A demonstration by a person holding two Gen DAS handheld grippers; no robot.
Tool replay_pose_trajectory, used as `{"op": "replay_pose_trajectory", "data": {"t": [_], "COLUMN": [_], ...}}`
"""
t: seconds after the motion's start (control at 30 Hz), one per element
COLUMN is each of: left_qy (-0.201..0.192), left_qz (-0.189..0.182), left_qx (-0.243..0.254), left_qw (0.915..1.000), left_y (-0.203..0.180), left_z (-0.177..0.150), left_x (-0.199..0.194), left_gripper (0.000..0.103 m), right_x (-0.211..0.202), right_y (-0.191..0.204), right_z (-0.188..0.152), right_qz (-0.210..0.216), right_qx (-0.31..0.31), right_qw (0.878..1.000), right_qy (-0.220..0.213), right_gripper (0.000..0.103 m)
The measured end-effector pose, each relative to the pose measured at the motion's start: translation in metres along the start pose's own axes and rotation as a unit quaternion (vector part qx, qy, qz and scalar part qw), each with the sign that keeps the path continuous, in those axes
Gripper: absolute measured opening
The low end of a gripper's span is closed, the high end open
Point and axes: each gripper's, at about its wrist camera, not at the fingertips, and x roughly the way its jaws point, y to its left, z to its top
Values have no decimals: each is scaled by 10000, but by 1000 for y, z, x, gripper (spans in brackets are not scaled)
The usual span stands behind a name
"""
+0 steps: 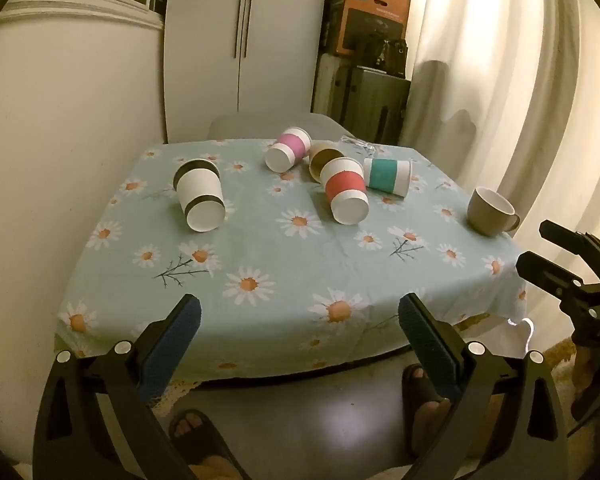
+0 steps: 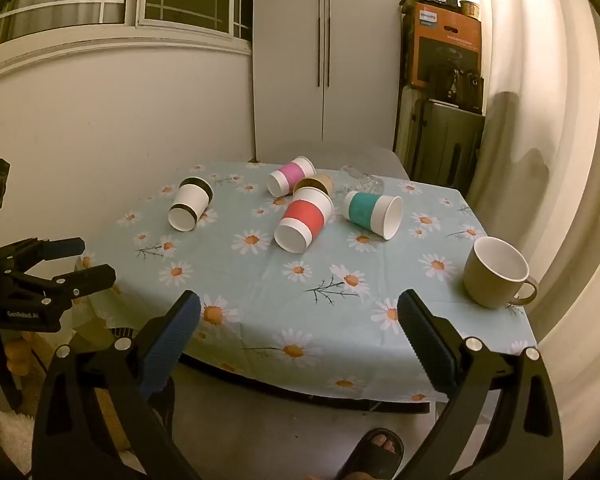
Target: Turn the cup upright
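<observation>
- Lying on their sides mid-table, the paper cups, red cup [image 2: 300, 220] nearest, await righting; the mug [image 2: 494, 276] already stands upright.
- Left gripper [image 1: 300, 320] and right gripper [image 2: 300, 316] hang wide, empty, before the table [image 2: 260, 320], ready to reach.

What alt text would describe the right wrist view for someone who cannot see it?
Several paper cups lie tipped over on a daisy-print tablecloth, including a red-banded cup and a teal-banded cup. A beige mug stands upright at right; the open right claw frames the foreground.
</observation>
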Motion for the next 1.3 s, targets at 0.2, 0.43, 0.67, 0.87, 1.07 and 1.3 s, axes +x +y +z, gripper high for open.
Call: {"op": "replay_pose_trajectory", "data": {"t": [0.2,0.43,0.67,0.87,1.07,1.3], "left_qy": [-4,11,0,4,2,7], "left_qz": [1,-9,-36,-27,-26,-50], "left_qx": [22,41,56,86,61,69], "left_qw": [10000,10000,10000,10000,10000,10000], "left_y": [1,-1,-4,-4,-3,-3], "left_z": [-1,-1,0,0,0,0], "left_x": [0,0,0,0,0,0], "left_gripper": [96,96,96,96,96,96], "right_x": [-2,1,9,7,7,4], "right_y": [0,-4,-1,0,-1,-7], "right_z": [-1,-1,-1,-2,-2,-1], "right_qz": [-37,-14,-48,-48,-52,-65], "right_qx": [25,9,-31,-37,-32,81], "right_qw": [10000,10000,9999,9999,9999,9999], "right_qy": [-72,20,130,132,146,101], "right_gripper": [98,98,98,98,98,98]}}
